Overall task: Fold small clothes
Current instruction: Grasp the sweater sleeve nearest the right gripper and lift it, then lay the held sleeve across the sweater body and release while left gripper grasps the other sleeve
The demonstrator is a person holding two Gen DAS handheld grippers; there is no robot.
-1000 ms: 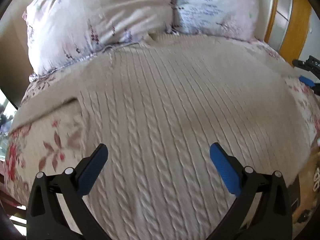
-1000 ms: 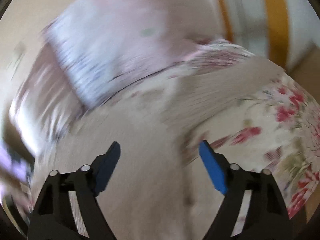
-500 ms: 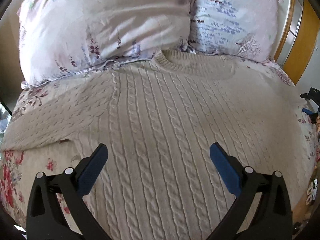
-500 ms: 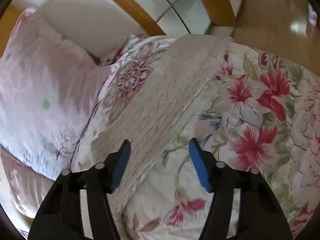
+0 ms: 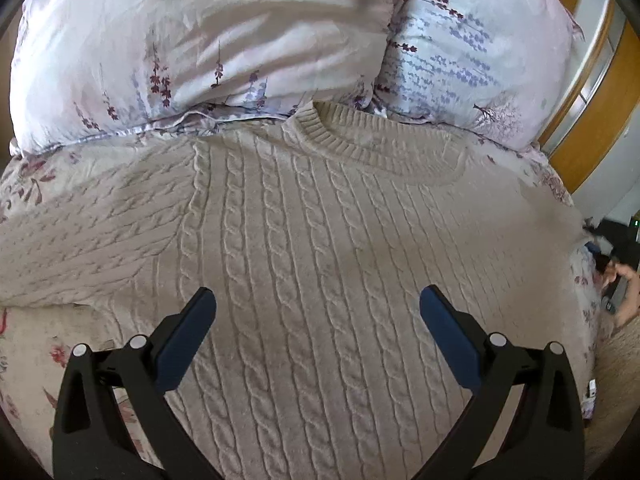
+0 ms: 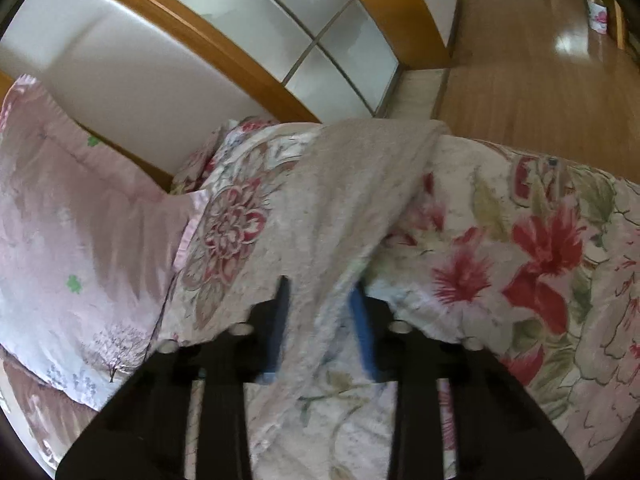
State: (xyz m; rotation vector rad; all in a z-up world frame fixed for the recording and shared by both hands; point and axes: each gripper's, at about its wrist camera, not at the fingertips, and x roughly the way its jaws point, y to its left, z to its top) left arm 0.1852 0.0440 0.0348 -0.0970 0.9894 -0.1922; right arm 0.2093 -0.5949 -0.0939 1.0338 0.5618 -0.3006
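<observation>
A beige cable-knit sweater point(image 5: 320, 232) lies flat on the bed, collar toward the pillows, its left sleeve spread out to the left. My left gripper point(image 5: 316, 308) is open and empty, hovering over the sweater's chest. In the right wrist view the sweater's right sleeve point(image 6: 360, 200) runs away over the floral bedspread point(image 6: 540, 260) toward the bed edge. My right gripper point(image 6: 320, 304) has its jaws narrowed around this sleeve near its inner end; the view is blurred, so whether the pads press the fabric is unclear.
Two floral pillows point(image 5: 200, 48) lie behind the collar; one also shows in the right wrist view point(image 6: 80, 260). A wooden-framed wardrobe point(image 6: 280, 40) and wooden floor point(image 6: 540, 60) lie beyond the bed's right edge.
The right gripper's jaws have narrowed from open to around the sleeve and moved onto it. The left gripper has moved nearer the collar, still open.
</observation>
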